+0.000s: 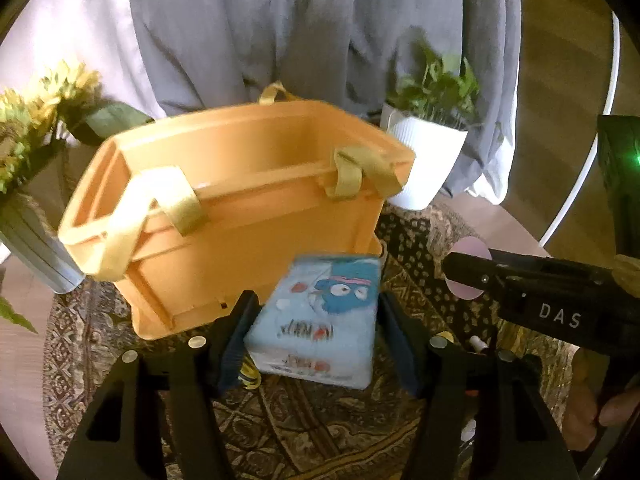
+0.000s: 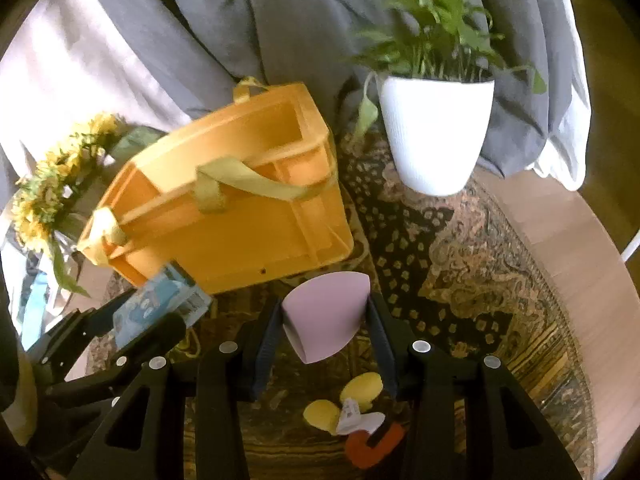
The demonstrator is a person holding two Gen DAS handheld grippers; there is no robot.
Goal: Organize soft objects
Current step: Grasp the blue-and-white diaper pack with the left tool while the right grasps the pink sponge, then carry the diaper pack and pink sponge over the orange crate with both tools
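The left gripper [image 1: 312,334] is clamping a light blue tissue pack [image 1: 320,316] between its two black fingers, the pads pressing on the pack's long sides; the pack, printed with a blue cartoon figure, is hanging clear above the patterned rug [image 1: 304,432]. The right gripper [image 2: 326,330] is pinching a pale pink soft pad [image 2: 326,314] across its width, so that the pad is bowing into a curve between the fingers. In the left wrist view the right gripper is showing at the right edge, with the pink pad as a disc at its tip, just beside the tissue pack. Below the right gripper, on the rug, a small cluster is lying: two yellow rounded pieces [image 2: 352,398], a white clip [image 2: 352,416] and an orange item [image 2: 374,444]; what they are cannot be told. Just beyond both grippers, an orange plastic crate [image 1: 248,216] with yellow-green fabric handles [image 1: 362,172] is standing on the rug, its open top showing no contents. To the left of the crate, a bunch of yellow flowers [image 1: 48,100] is standing in a grey ribbed vase [image 1: 36,248]. To the right of the crate, a white ribbed pot [image 2: 436,132] is holding a green leafy plant [image 2: 440,28]. Behind all of these, grey curtains [image 1: 288,28] are hanging, with a paler fabric beside them.
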